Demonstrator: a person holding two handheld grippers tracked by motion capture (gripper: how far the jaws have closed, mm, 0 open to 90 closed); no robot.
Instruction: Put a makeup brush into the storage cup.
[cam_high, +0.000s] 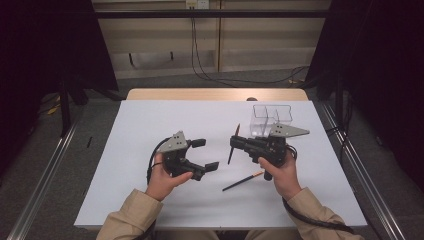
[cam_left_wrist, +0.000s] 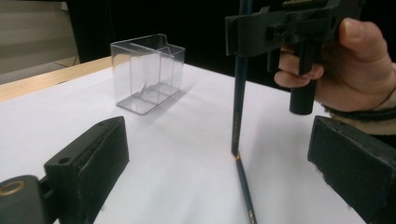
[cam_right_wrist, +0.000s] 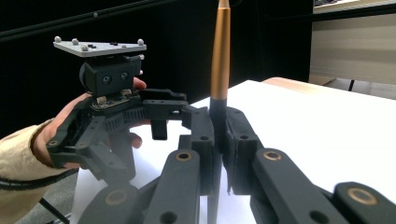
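The left gripper (cam_high: 206, 154) sits left of centre in the high view, its jaws spread wide with nothing between them; in the left gripper view its two black pads (cam_left_wrist: 88, 158) stand at the lower corners, apart from everything, with bare table (cam_high: 150, 120) between; right of them, in the middle of that view, the held pencil (cam_left_wrist: 239, 93) stands nearly upright, its lower tip meeting the end of a second pencil (cam_left_wrist: 245, 191) that lies flat on the table; in the high view this loose pencil (cam_high: 243, 181) lies at lower centre, slanting up to the right, just beside the right hand (cam_high: 282, 172); further right, the right gripper (cam_high: 234, 144) has its jaws shut on the pencil (cam_high: 233, 145), clamping it near mid-length, as the right gripper view shows, where the gold end (cam_right_wrist: 220, 56) rises above the jaws; a clear box (cam_high: 270, 120) stands behind, at upper right of the table.

A pencil is light, stiff, thin and smooth, I judge; it may roll on the sheet or swivel in a loose grip; a hold near the middle, square across the shaft, should keep it steady; the loose one lies flat, so the jaws must come down low around it.
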